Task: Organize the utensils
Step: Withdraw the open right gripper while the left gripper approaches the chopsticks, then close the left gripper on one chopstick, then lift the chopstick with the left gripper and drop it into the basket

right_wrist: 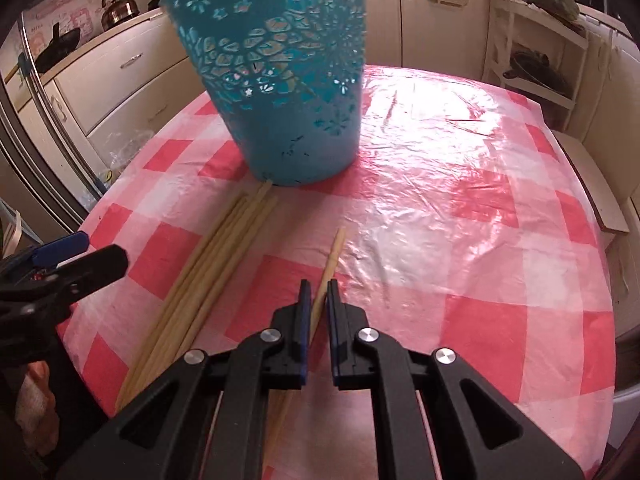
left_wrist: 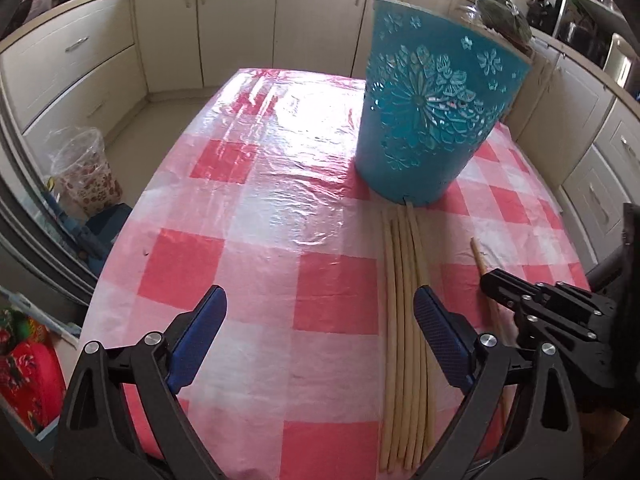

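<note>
A single pale wooden chopstick [right_wrist: 335, 250] lies on the red-and-white checked table [right_wrist: 460, 240], and my right gripper [right_wrist: 319, 289] is shut on it near its middle. A bundle of several chopsticks [right_wrist: 216, 268] lies to its left, tips touching the base of a tall teal cut-out holder [right_wrist: 288, 80]. In the left wrist view the same bundle [left_wrist: 404, 320] runs beside my left gripper's right finger. My left gripper [left_wrist: 320, 304] is wide open just above the cloth with nothing between its fingers. The right gripper [left_wrist: 492, 286] grips the lone chopstick [left_wrist: 479, 258] at the right.
The teal holder [left_wrist: 424, 120] stands upright at the table's far right side. Cream cabinets [left_wrist: 240, 20] ring the room. A plastic bag [left_wrist: 84, 172] and a red printed object [left_wrist: 28, 384] sit off the table's left edge. An open shelf unit [right_wrist: 536, 48] stands at the right.
</note>
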### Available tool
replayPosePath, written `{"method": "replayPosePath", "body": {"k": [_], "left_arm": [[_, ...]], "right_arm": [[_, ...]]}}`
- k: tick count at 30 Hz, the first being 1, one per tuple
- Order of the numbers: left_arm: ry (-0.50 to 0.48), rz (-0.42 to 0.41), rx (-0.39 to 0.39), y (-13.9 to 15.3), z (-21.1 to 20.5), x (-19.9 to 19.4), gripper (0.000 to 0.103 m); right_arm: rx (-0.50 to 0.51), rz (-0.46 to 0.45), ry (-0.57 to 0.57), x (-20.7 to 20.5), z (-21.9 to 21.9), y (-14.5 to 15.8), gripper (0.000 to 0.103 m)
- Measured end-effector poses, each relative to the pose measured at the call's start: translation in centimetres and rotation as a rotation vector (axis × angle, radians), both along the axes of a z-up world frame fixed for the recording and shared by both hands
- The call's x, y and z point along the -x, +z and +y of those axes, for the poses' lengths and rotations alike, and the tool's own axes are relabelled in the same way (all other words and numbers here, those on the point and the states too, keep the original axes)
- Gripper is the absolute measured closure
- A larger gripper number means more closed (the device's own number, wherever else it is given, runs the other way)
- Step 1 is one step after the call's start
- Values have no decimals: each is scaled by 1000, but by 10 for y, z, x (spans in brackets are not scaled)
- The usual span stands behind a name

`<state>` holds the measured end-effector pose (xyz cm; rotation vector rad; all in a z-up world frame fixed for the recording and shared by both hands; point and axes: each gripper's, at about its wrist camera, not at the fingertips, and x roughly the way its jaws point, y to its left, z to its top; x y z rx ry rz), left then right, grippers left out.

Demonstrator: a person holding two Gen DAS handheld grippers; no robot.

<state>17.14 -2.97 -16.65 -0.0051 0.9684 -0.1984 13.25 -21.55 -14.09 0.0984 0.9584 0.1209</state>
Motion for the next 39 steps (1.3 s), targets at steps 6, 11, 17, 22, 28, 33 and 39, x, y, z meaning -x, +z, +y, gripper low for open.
{"method": "replayPosePath", "body": {"k": [6, 11, 17, 22, 28, 33, 39], "left_arm": [[-24, 29, -65, -12, -22, -20, 16], [-21, 46, -115, -19, -28, -32, 23], [-36, 56, -153, -21, -34, -36, 27], [-52, 45, -164, -19, -40, -40, 42], [-128, 55, -138, -15, -54, -43, 91], [-105, 106, -67, -15, -49, -48, 97], [-119, 135, -29, -17, -41, -59, 98]], "right_arm": [[-63, -29, -15, 5, -8, -2, 96], [-105, -36, -13, 5, -12, -2, 96], [-128, -36, -16, 7, -14, -2, 96], [-140, -30, -17, 7, -17, -1, 95], [-104, -21, -14, 1, -12, 1, 92], [-89, -12, -13, -4, -10, 0, 91], [-10, -28, 17, -4, 1, 0, 91]]}}
